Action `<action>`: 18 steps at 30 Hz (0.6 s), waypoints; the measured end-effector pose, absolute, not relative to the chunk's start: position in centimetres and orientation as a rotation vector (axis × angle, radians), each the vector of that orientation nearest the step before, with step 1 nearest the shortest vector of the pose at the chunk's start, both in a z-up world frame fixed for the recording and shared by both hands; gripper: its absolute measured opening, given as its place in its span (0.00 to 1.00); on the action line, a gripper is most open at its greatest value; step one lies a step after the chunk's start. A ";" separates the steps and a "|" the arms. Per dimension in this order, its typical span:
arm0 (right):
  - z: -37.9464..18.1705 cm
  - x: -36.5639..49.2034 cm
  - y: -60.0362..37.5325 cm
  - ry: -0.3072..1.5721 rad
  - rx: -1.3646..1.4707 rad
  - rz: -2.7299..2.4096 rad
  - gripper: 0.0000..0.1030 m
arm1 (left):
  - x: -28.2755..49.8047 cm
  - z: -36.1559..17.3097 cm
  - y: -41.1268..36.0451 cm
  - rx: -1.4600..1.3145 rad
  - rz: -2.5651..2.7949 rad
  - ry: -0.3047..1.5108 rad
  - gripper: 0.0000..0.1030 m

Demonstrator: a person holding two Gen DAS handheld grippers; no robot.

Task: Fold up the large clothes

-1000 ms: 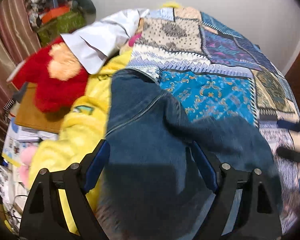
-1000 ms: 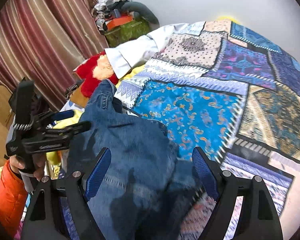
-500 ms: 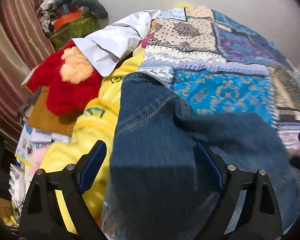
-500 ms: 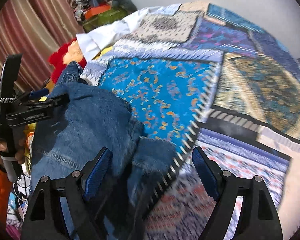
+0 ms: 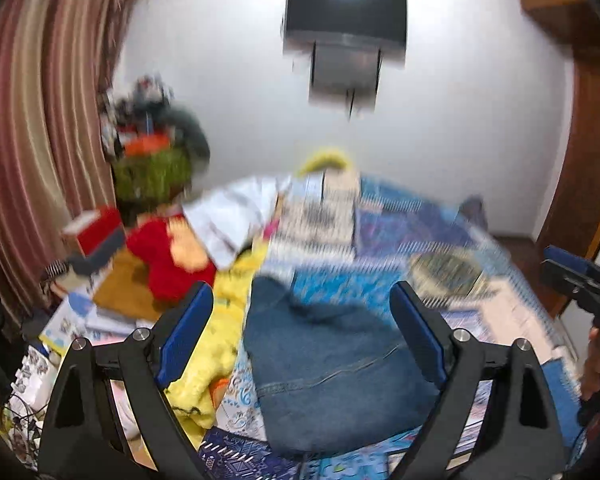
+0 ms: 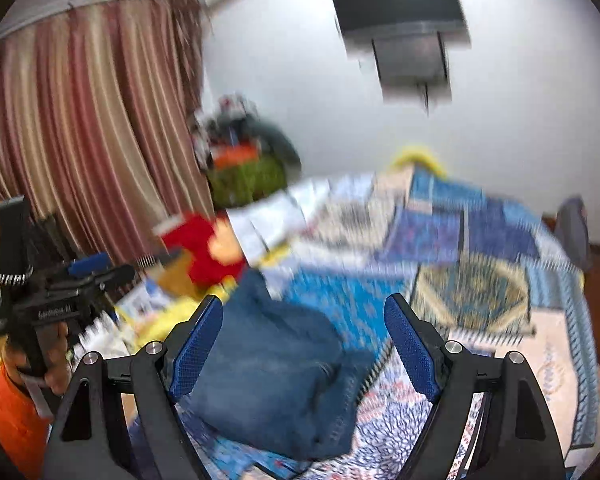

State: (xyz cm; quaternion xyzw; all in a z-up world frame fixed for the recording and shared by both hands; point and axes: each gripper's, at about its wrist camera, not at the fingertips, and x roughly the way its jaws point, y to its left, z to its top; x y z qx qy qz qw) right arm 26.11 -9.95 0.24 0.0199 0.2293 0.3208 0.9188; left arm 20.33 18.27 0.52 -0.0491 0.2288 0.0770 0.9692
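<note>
A home bedroom: quilted bed (image 5: 440, 240), curtains (image 6: 80, 120), wall-mounted TV (image 5: 344, 16).

White wall (image 5: 228, 92), wall-mounted TV (image 5: 344, 12), striped curtain (image 6: 88, 120), patchwork bedspread (image 6: 460, 240)

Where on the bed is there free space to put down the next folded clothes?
Bare quilt lies right of the folded jeans, up to the far wall. The left side is crowded: yellow blanket, red plush toy, white cloth and papers. Both grippers, left and right, are open and empty.
</note>
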 end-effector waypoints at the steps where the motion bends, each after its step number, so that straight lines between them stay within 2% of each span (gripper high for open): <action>1: 1.4 24.8 -10.1 0.428 0.045 0.660 0.79 | 19.0 1.6 17.6 -0.100 0.153 0.423 0.87; 7: 5.1 17.9 -11.2 0.254 0.032 0.652 0.79 | 11.6 5.1 13.9 -0.062 0.170 0.228 0.87; 11: 5.6 14.0 -11.5 0.182 0.004 0.629 0.80 | 8.9 5.1 12.2 -0.051 0.170 0.183 0.87; 12: 5.5 13.3 -11.5 0.176 -0.009 0.621 0.81 | 8.4 4.9 11.8 -0.045 0.176 0.180 0.87; 14: 5.1 12.2 -11.3 0.172 -0.030 0.604 0.91 | 7.7 4.4 11.2 -0.027 0.194 0.181 0.90; 17: 4.3 10.9 -11.3 0.183 -0.023 0.589 0.98 | 6.9 3.6 10.8 -0.031 0.212 0.198 1.00; 18: 4.0 10.6 -11.4 0.193 -0.019 0.591 0.99 | 6.6 3.3 10.7 -0.034 0.216 0.202 1.00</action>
